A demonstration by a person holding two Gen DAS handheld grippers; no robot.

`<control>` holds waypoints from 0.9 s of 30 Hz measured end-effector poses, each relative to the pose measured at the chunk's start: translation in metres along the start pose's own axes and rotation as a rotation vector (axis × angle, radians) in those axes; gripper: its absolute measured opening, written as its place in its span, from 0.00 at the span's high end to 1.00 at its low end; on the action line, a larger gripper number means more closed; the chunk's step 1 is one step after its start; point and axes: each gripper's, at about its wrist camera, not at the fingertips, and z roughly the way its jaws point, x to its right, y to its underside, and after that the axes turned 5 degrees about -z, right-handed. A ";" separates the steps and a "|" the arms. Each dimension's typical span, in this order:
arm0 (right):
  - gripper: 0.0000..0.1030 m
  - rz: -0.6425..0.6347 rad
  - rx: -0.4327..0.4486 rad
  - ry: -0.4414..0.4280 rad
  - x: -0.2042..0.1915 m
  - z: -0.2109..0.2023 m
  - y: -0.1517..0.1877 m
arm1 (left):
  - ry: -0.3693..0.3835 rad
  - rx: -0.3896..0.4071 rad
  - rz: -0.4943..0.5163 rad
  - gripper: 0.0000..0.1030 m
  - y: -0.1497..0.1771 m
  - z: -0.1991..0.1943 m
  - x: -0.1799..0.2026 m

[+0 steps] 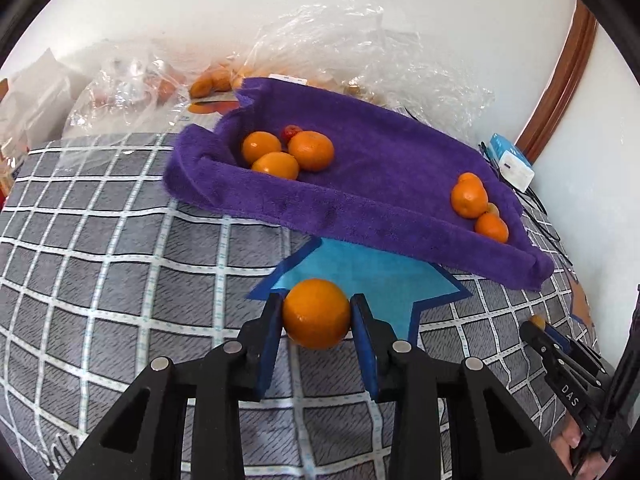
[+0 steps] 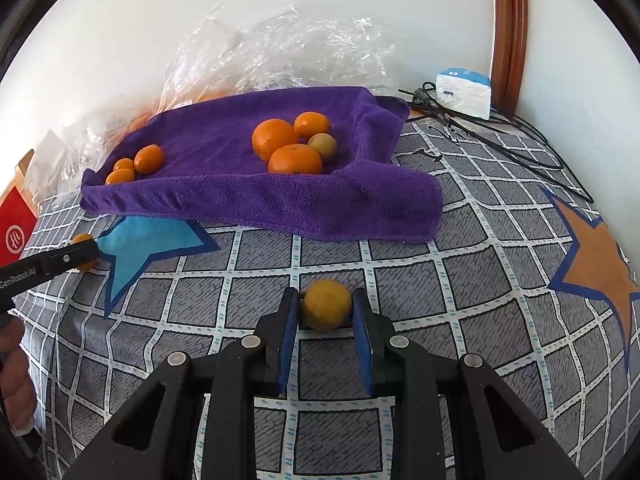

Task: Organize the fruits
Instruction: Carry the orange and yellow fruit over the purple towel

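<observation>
Fruit is in both grippers at this moment: the left gripper (image 1: pixel 317 314) pinches a round bright orange mandarin (image 1: pixel 316 314) between its blue pads, over the light blue star patch (image 1: pixel 380 276) of the grey checked bedcover (image 1: pixel 120 280), and the right gripper (image 2: pixel 326 310) closes on a smaller yellowish round citrus fruit (image 2: pixel 326 309) low over the cover. Further away, the purple fleece towel (image 2: pixel 248 196) already holds two groups, one of large oranges (image 2: pixel 295 159) and one of small ones (image 2: pixel 149 158), so I judge the sorting mostly done. Behind, the crumpled clear plastic bags (image 1: pixel 352 36) seem to keep some more fruit.
</observation>
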 end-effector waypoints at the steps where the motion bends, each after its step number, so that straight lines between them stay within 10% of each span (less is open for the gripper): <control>1: 0.74 0.003 0.001 0.002 0.000 0.000 0.000 | 0.001 0.003 -0.009 0.69 0.000 -0.003 -0.004; 27: 0.74 0.034 0.004 -0.042 0.000 -0.013 -0.018 | 0.003 0.045 -0.049 0.69 -0.011 -0.050 -0.033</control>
